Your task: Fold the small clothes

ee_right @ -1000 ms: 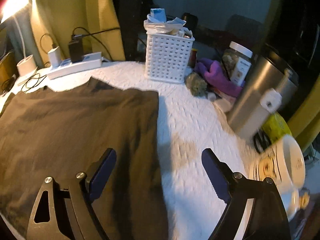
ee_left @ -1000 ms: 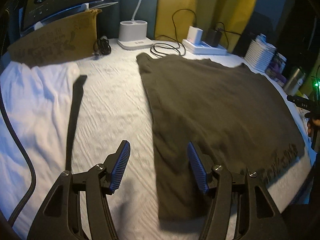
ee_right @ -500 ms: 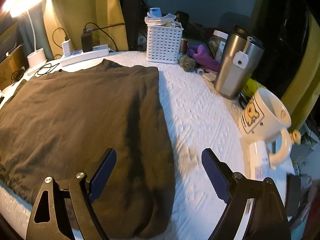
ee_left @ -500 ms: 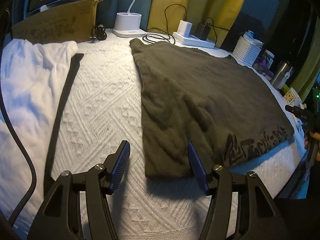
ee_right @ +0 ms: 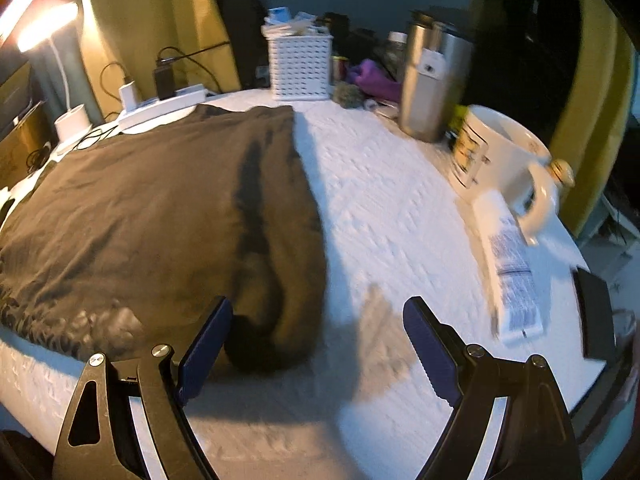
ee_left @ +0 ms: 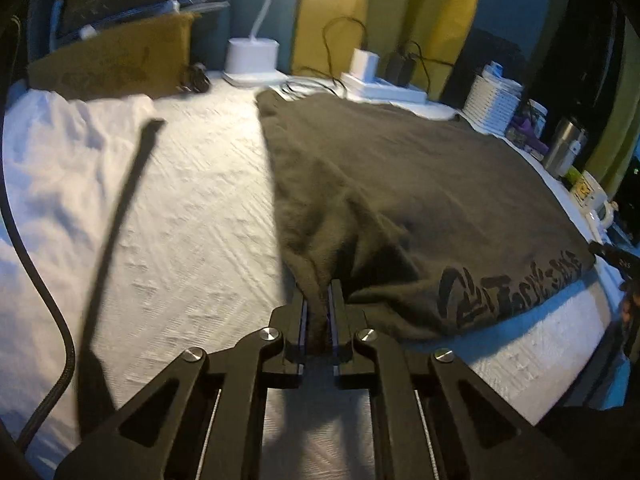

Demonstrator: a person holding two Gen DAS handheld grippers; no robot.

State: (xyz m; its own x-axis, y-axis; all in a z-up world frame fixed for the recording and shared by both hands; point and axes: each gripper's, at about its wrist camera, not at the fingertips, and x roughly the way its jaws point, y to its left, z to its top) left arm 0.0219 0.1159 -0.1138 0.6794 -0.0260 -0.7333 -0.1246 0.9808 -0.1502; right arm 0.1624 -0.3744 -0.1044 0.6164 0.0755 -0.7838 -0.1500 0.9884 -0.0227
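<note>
the dark olive-brown cotton t-shirt (ee_left: 420, 200) lies spread flat on the white textured cloth cover (ee_left: 192, 216) of your counter, its printed black lettering along the near edge. your left gripper (ee_left: 318, 300) has its fingers pinched together on the shirt's near left corner, and the fabric bunches up into a ridge running away from the grip. your right gripper (ee_right: 316, 344) hovers over the shirt's near right corner with its fingers spread wide: the left blue-padded one is above the dark fabric, the right one above bare white cover, and nothing is between them.

a crumpled white garment (ee_left: 60, 152) lies well apart to the shirt's left, with a black strap (ee_left: 120, 216) between the two. behind the shirt stand a white power strip with plugged-in chargers (ee_right: 160, 100) and a white perforated plastic basket (ee_right: 300, 64). to the right of the shirt are a stainless steel tumbler (ee_right: 428, 92), a cream ceramic mug with a printed picture (ee_right: 500, 152) and a white printed tube (ee_right: 512, 268) lying just beside the mug.
</note>
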